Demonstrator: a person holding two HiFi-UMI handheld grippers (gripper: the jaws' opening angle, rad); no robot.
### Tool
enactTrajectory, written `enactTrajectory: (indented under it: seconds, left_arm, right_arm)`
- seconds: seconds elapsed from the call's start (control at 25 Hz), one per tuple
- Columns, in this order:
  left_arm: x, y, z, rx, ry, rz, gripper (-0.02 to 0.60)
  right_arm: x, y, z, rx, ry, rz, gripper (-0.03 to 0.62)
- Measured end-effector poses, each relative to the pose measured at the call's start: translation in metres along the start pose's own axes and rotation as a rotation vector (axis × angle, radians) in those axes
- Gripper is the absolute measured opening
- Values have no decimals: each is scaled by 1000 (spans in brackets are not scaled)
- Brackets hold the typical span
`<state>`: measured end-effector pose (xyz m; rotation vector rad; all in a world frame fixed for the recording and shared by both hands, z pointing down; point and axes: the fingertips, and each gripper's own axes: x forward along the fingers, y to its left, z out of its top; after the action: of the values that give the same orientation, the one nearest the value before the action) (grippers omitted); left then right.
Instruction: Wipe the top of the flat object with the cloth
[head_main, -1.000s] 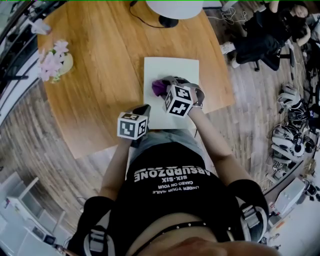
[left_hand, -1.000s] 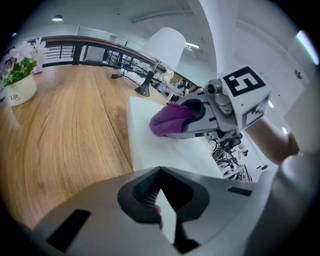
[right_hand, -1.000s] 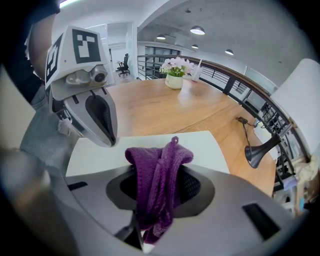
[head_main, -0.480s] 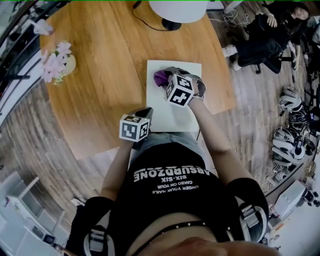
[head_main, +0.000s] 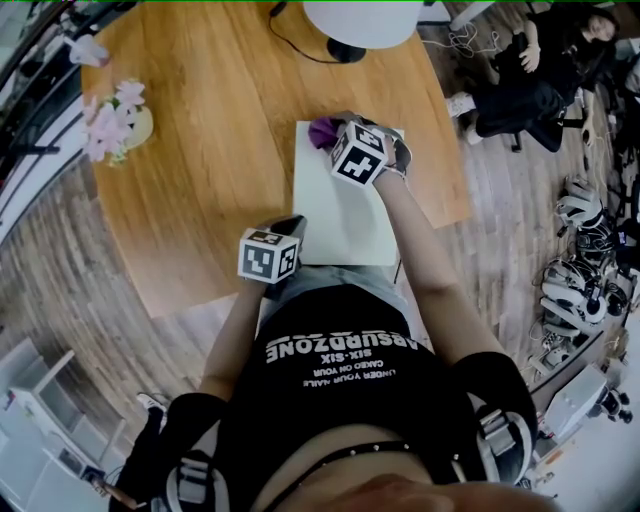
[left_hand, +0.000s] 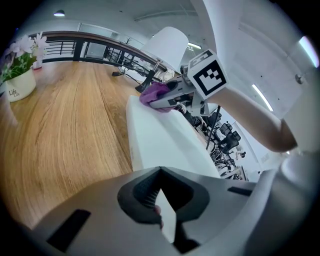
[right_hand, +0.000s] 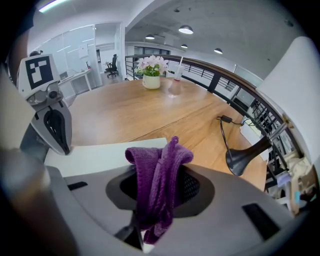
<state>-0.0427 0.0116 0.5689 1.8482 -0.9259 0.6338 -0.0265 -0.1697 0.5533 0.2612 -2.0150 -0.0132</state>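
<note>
A white flat board (head_main: 340, 215) lies on the wooden table (head_main: 210, 140) near its front edge. My right gripper (head_main: 332, 136) is shut on a bunched purple cloth (head_main: 321, 130) and presses it at the board's far left corner. In the right gripper view the cloth (right_hand: 157, 172) hangs between the jaws over the board (right_hand: 100, 154). My left gripper (head_main: 290, 226) is shut on the board's near left corner; a white sliver of the board (left_hand: 167, 220) shows between its jaws. From there the cloth (left_hand: 155, 93) shows at the board's far end.
A pot of pink flowers (head_main: 115, 122) stands at the table's left. A lamp with a white shade (head_main: 360, 18) and a black base (head_main: 345, 48) stands at the back. A person sits beyond the table's right edge (head_main: 535, 70). Gear lies on the floor at right (head_main: 580, 270).
My right gripper has slid the purple cloth away from me, from the board's middle to its far left corner. The left gripper has stayed on the near corner.
</note>
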Motion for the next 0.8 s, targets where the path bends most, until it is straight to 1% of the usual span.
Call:
enactTrajectory:
  seconds: [0.4,0.64,0.8]
  left_arm:
    - [1,-1,-2,12,-15,28,15]
    - [3,6,-2,5,-16,25,15]
    - [2,4,-1,5,-19,24,15]
  right_arm:
    - [-8,-4,0,20,-18,-5,130]
    - [0,-13,-17,71,-16,-26,129]
    - [-13,-17,-26,87,-5,-31,129]
